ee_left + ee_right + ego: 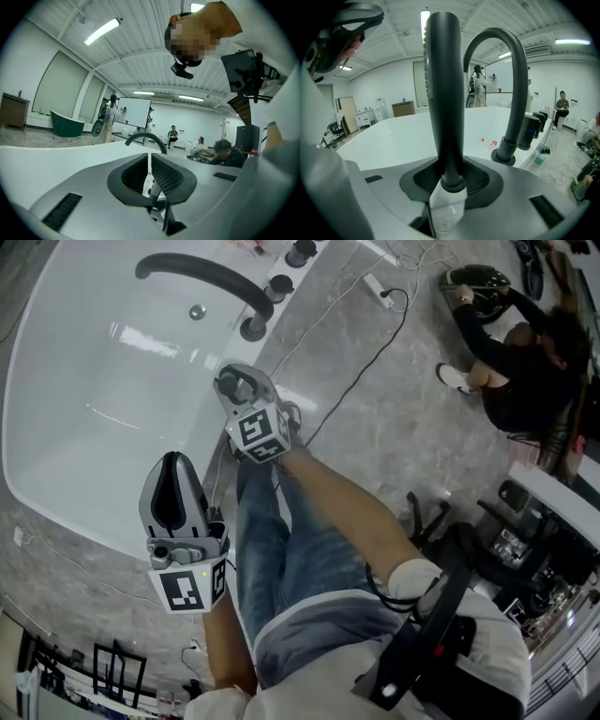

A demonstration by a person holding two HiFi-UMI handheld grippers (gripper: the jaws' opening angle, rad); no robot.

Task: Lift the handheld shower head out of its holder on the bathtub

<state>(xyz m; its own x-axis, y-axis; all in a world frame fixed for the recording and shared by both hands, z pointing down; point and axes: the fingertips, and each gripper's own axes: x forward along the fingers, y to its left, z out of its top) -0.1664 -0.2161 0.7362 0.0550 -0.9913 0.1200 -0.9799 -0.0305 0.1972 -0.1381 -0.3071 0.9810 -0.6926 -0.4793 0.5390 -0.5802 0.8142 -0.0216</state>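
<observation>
Fingers (482,180) closing round one shower head (443,93)

In the head view, looks steeply down from well above the glossy white oval bathtub (84,381), taking in its near rim. In the left gripper view, sits low by the bathtub's rim and faces almost level across it toward the arched dark grey spout (146,138), small and well off. In the right gripper view, sits at the same rim, very near the upright dark grey shower head handle (443,93), spout just behind. Shared by all three: bathtub rim and spout.
</observation>
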